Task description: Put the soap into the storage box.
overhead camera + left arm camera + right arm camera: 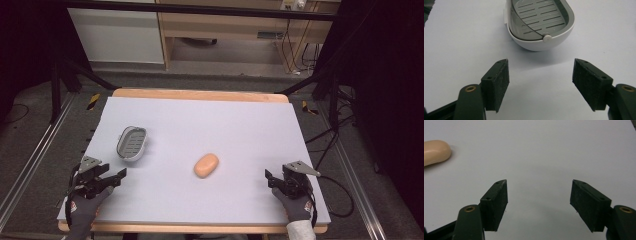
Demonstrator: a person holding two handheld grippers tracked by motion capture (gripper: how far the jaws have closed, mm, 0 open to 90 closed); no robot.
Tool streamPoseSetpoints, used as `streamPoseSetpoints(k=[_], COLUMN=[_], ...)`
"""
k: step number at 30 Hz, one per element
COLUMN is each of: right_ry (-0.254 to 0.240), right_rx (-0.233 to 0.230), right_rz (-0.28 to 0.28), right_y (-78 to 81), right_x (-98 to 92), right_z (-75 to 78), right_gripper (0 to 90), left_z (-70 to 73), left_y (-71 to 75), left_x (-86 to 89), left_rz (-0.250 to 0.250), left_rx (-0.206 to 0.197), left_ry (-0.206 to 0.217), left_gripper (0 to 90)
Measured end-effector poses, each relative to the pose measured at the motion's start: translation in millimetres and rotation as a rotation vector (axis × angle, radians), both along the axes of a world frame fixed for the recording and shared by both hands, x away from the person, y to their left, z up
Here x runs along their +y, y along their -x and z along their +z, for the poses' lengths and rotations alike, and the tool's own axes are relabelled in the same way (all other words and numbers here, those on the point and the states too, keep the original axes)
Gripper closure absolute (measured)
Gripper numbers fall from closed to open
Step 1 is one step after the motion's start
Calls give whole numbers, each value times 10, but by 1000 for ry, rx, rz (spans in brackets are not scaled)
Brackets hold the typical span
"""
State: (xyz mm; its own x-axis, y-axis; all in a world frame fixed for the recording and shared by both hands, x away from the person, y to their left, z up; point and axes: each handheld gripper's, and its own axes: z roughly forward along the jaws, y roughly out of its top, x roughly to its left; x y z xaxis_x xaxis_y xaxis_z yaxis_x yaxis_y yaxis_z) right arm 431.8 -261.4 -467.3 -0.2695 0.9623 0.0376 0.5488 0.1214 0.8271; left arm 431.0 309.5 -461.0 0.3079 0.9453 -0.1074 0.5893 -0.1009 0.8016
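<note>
Soap [206,165] lies near the middle of the table [240,125], a peach-coloured oval bar resting flat on the pale lilac surface, and we see it untouched, with bare surface all around it. To its left and a little farther back sits the soap dish [132,143], a white oval shell with a grey slotted insert, standing apart from the bar. We hold the left gripper [119,176] at the near left corner of the table, just in front of the dish, and its jaws stand wide apart with nothing between them; in the left gripper view the near rim of the dish [541,40] rises just beyond the two black pads [499,82], centred on the gap, with a small white knob at the near end of its rim. We hold the right gripper [270,179] near the front right of the table, well apart from the soap, and its jaws are likewise spread wide and empty. In the right gripper view the end of the bar [435,151] shows at the far left edge, off to the side of the pads [495,202], which face plain table.
</note>
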Motion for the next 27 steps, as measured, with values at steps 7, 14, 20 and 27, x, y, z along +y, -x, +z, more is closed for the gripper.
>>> streamPoseSetpoints(k=[7,14,20,27], right_ry=[-2,5,3,-1], right_rx=[0,-4,-1,-1], right_rz=[-10,-15,-10,-2], right_y=[-6,-10,-4,-4], right_x=[-19,-24,-11,1], right_z=[-14,-25,-20,-20], right_gripper=[303,309,316,316], left_z=[41,83,97,128], left_y=[24,44,65,60], left_x=[-67,-174,-275,-389], left_rz=[-17,-36,-60,-88], left_rx=[-10,-24,-31,-45], left_ry=[-1,-2,-4,-18], left_gripper=[312,324,322,315])
